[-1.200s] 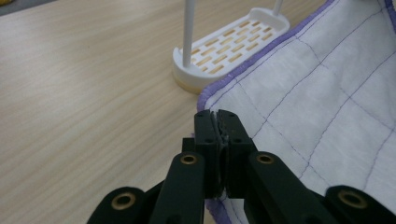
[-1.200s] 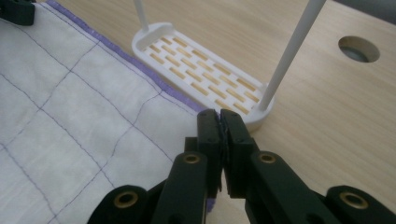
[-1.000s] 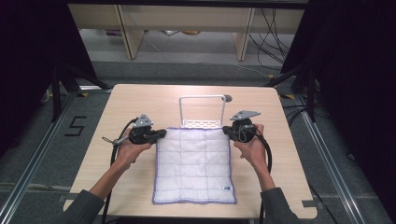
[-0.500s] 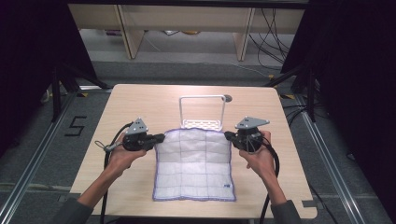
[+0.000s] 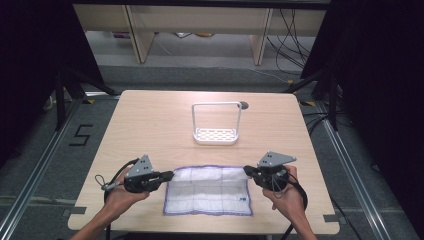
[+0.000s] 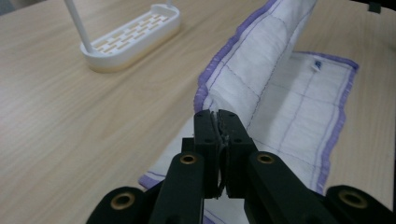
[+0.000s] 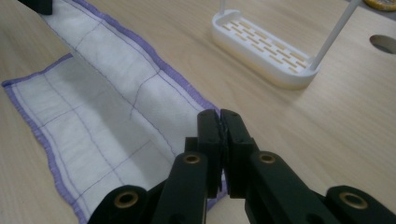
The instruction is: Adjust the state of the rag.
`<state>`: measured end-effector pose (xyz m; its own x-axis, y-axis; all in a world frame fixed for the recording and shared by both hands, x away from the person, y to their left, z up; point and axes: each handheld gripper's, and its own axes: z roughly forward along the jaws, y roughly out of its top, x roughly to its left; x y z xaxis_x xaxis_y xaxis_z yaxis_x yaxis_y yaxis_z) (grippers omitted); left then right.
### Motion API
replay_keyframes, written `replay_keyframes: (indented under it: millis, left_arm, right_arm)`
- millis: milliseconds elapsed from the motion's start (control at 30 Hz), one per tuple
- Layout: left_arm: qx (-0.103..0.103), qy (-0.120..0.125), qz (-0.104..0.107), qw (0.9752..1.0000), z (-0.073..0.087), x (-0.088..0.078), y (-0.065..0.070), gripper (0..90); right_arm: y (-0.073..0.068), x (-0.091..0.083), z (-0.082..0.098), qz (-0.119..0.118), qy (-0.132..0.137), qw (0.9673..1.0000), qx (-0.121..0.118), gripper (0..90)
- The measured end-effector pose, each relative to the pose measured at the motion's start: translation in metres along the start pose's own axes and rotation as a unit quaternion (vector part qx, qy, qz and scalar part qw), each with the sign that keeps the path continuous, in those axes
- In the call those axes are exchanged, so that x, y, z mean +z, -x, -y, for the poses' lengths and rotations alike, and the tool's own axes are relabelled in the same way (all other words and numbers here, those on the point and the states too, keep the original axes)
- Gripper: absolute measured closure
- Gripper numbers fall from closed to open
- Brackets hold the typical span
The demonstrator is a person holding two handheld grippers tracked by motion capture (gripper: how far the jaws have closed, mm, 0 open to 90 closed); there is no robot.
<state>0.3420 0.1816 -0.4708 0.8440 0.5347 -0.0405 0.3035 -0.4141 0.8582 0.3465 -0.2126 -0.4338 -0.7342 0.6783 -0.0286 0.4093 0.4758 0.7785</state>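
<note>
High view: white cloth (image 5: 209, 195) at lower centre of table (image 5: 150, 125), being folded toward near edge. Left gripper (image 5: 167, 176) and right gripper (image 5: 248, 171) each clamped on far corner. Best keep both level, lay edge on edge.

Left gripper view: corner pinched tight; rack (image 6: 133, 37) upper left, well apart.

Right gripper view: bare wood right.

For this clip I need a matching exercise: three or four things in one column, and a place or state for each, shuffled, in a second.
1. cloth
2. rack
3. left tool
4. right tool

a. stands free on the table, far side
b. shut on the cloth's right far corner
c. partly folded toward the person
d. shut on the cloth's left far corner

Pairs: 1-c, 2-a, 3-d, 4-b
</note>
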Motion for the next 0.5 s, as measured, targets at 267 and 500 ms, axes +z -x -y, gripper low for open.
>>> replay_keyframes:
  millis: [267,500]
  left_arm:
    - [0.003,-0.022,0.025,0.9994,0.020,0.003,0.016,86.1]
    - [0.005,-0.031,0.036,0.9988,0.031,0.004,0.023,85.1]
  right_arm:
    - [-0.018,-0.002,0.026,-0.010,-0.021,0.9997,0.006,87.9]
    - [-0.026,-0.002,0.046,-0.023,-0.032,0.9992,0.010,87.7]
